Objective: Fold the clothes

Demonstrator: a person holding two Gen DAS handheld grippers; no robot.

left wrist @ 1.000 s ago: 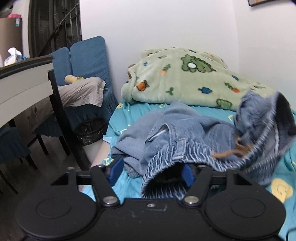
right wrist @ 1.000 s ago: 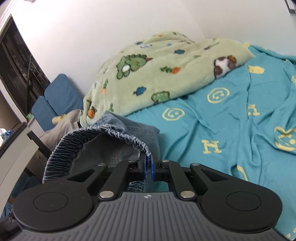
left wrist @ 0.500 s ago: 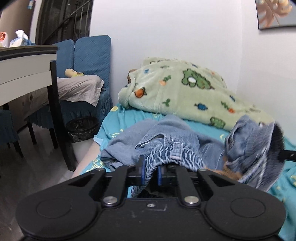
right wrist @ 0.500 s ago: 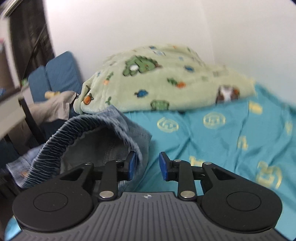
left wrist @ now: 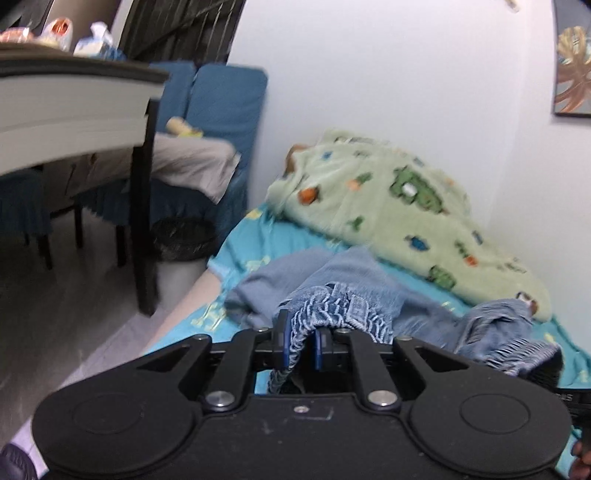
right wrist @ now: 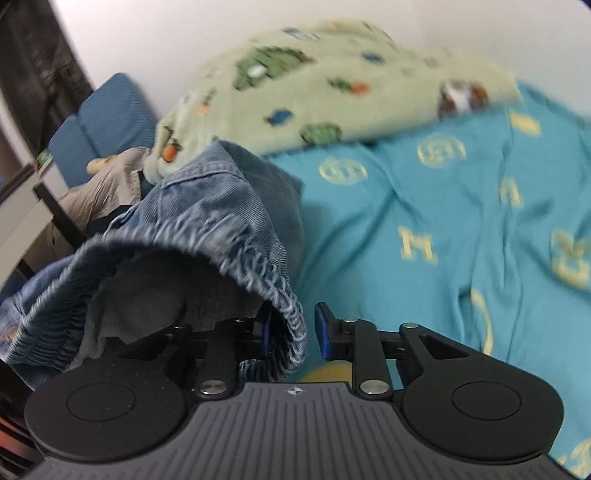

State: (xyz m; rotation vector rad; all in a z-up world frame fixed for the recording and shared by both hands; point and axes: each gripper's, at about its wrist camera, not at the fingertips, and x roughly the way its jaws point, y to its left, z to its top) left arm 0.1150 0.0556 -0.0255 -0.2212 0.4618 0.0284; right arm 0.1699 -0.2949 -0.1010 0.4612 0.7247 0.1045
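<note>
wall picture (left wrist: 574, 70) cut off at right edge, green blanket (right wrist: 314, 88) motion-blurred, tabletop items (left wrist: 55, 27) indistinct

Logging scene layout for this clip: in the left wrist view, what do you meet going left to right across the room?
table → blue chairs → black bin → denim garment → green blanket → wall picture.

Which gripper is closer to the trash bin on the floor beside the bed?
Left. The left gripper holds the jeans waistband at the bed's edge, the trash bin just beyond. The right gripper sits farther in over the blue sheet; no bin in its view.
</note>
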